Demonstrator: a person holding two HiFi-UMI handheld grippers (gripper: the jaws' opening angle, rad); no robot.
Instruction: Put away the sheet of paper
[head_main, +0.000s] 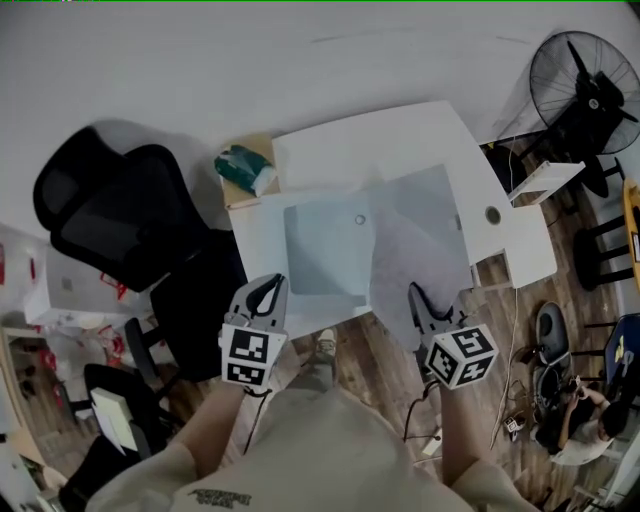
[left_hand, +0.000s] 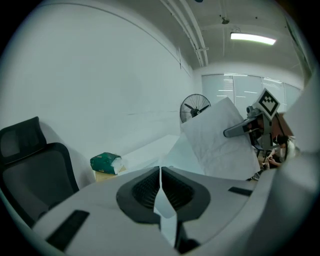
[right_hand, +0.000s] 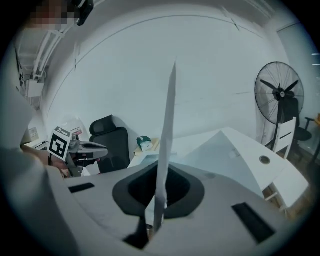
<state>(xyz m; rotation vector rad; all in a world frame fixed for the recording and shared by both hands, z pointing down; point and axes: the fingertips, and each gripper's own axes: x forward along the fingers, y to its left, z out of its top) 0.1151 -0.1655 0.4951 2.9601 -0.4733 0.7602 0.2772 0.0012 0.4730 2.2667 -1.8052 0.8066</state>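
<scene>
A sheet of paper (head_main: 420, 250) hangs over the near half of a white bench (head_main: 400, 125), gripped along its near edge by two hand-held tongs. The right tongs (head_main: 415, 293) are closed on the sheet's near right part; in the right gripper view the paper rises edge-on as a thin upright strip (right_hand: 167, 145) from between the pressed-together pads. The left tongs (head_main: 267, 287) are likewise closed on a thin pale edge, seen in the left gripper view as a sliver (left_hand: 161, 197) caught between the ribbed pads. In the head view the sheet bends between the two grips, with a shaded bluish left panel (head_main: 325, 245) beside a brighter right panel that tilts up. In the left gripper view that brighter panel (left_hand: 217, 142) stands well above the bench top, with the right tongs (left_hand: 226, 133) clamped on its edge. At the bench's far left corner a green packet (head_main: 243, 168) lies on a small tan stand (head_main: 262, 148). A black office chair (head_main: 120, 215) stands to the left, near the white wall, and a black fan (head_main: 585, 90) stands to the right, past the bench's far right end. A person sits low on the wooden floor at the lower right (head_main: 580, 415).
</scene>
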